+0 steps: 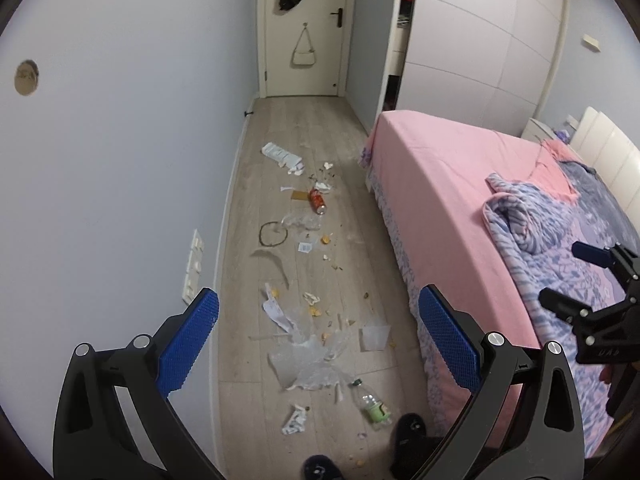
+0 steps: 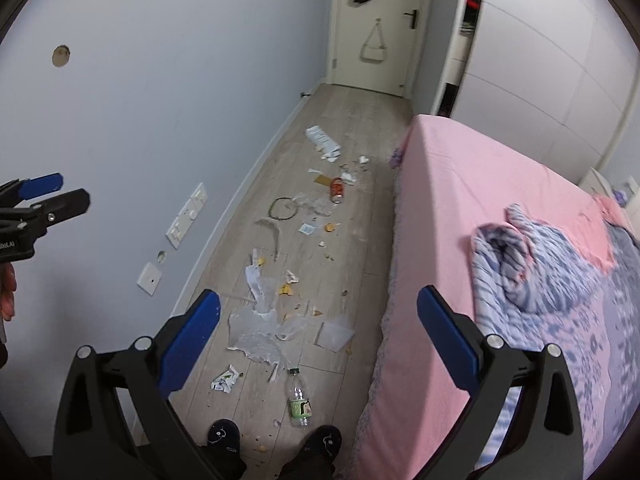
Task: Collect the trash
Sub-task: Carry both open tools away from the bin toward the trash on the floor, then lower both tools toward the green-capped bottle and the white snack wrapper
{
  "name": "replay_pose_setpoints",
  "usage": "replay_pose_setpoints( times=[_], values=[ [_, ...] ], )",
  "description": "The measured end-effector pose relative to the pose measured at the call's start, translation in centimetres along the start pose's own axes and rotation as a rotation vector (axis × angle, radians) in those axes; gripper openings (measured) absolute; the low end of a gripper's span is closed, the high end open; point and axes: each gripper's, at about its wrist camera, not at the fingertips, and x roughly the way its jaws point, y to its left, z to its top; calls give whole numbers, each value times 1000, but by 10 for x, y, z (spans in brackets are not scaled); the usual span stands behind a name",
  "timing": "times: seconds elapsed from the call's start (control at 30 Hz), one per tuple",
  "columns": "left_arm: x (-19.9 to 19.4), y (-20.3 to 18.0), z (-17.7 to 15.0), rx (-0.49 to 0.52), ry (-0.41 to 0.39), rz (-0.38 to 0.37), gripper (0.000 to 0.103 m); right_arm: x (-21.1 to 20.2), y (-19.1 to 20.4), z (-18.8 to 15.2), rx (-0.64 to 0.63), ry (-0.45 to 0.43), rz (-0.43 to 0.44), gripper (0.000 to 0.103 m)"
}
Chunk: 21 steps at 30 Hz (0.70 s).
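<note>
Scattered trash [image 1: 308, 364] along wooden floor [image 1: 360, 128]

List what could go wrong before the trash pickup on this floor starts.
1. The plastic bottle lies on its side just ahead of the slippers; a step could kick or roll it.
2. The thin clear plastic sheet may slip from a gripper.
3. Small crumbs look too fine to pinch.

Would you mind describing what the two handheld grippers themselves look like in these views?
Both look alike: the left gripper and the right gripper each have a matte black frame with triangular cut-outs, silver round pivot bolts, and two flat fingers faced with blue, finely textured pads. Seen from the side, each body carries small pale lettering too blurred to read. No cables or sleeves show.
</note>
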Motion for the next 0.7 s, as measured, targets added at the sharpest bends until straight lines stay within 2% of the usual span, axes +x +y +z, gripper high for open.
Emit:
replay_pose_setpoints(
  times=[0.17, 0.27, 0.4, 0.53, 0.7],
  values=[
    [21, -19, -7, -118, 34, 31, 97, 31, -19, 5, -52, 33, 71, 96],
    [39, -25, -21, -168, 80, 55, 97, 59, -23, -4, -79, 89, 91, 96],
    [61, -21, -48, -172, 139, 89, 97, 87, -14, -21, -94, 130, 120, 96],
    [88, -11, -86, -160, 193, 106, 97, 127, 4, -55, -79, 188, 148, 96],
    [142, 4, -153, -128, 292, 116, 97, 192, 24, -117, -28, 283, 155, 96]
  ],
)
